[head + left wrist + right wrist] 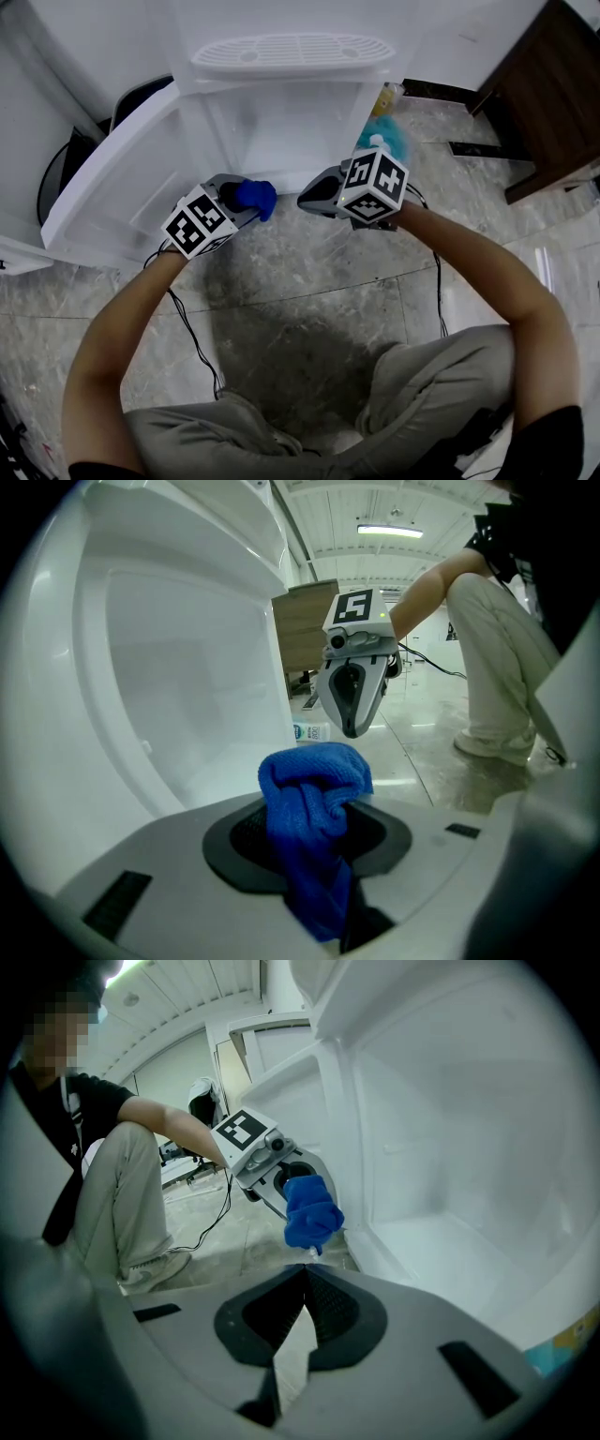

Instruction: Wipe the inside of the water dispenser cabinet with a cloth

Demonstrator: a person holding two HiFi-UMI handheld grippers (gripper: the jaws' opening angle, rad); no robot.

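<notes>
1. Left gripper (242, 202): jaws clamped on the blue cloth (314, 799), at the open cabinet (281, 131) mouth.
2. Right gripper (307, 199), just right of it: jaws closed, empty.
3. Cloth touches no inner wall, so the wiping looks wholly ahead.

In the head view a teal fluffy thing (401, 142) sits half behind the right gripper (304, 200), so it cannot be named; a yellow item (386, 97) beside the dispenser (281, 112) is too small to tell; the cloth (255, 195) covers the tips of the left gripper (247, 212); the wooden furniture (544, 103) runs off the right edge; in the left gripper view a small container (309, 732) has a label too small to read
</notes>
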